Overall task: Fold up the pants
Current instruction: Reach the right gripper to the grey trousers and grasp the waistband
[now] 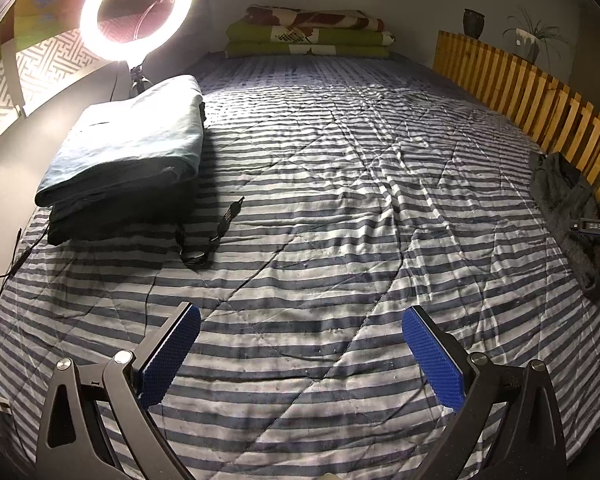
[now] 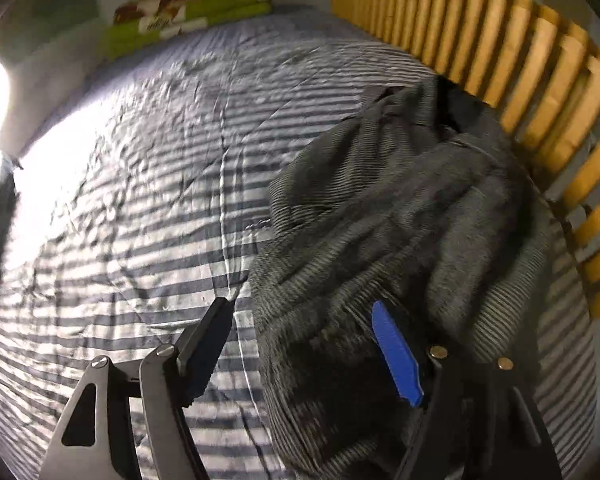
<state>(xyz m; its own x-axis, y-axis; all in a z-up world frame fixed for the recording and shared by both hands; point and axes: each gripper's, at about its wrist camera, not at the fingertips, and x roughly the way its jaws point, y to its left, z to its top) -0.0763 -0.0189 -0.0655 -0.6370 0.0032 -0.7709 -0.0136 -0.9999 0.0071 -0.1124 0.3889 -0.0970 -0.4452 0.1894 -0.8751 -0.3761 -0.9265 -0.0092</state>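
Observation:
Crumpled dark grey ribbed pants [image 2: 400, 208] lie in a heap on the striped quilt [image 2: 140, 200], against the right side of the bed. They also show small at the right edge of the left wrist view as the grey pants [image 1: 560, 196]. My right gripper [image 2: 300, 306] is open and low over the heap's left edge. Its blue-padded finger [image 2: 396, 352] is over the fabric and the other finger [image 2: 208, 344] is over bare quilt. My left gripper [image 1: 300, 316] is open with nothing between its fingers, above the quilt [image 1: 320, 200] near the front edge.
A stack of folded clothes [image 1: 132, 148], light blue on top and dark below, sits at the left. A lit ring light [image 1: 136, 10] stands behind it, and cables [image 1: 212, 236] trail on the quilt. Folded blankets [image 1: 308, 34] lie at the far end. A wooden slat rail [image 1: 520, 88] lines the right side.

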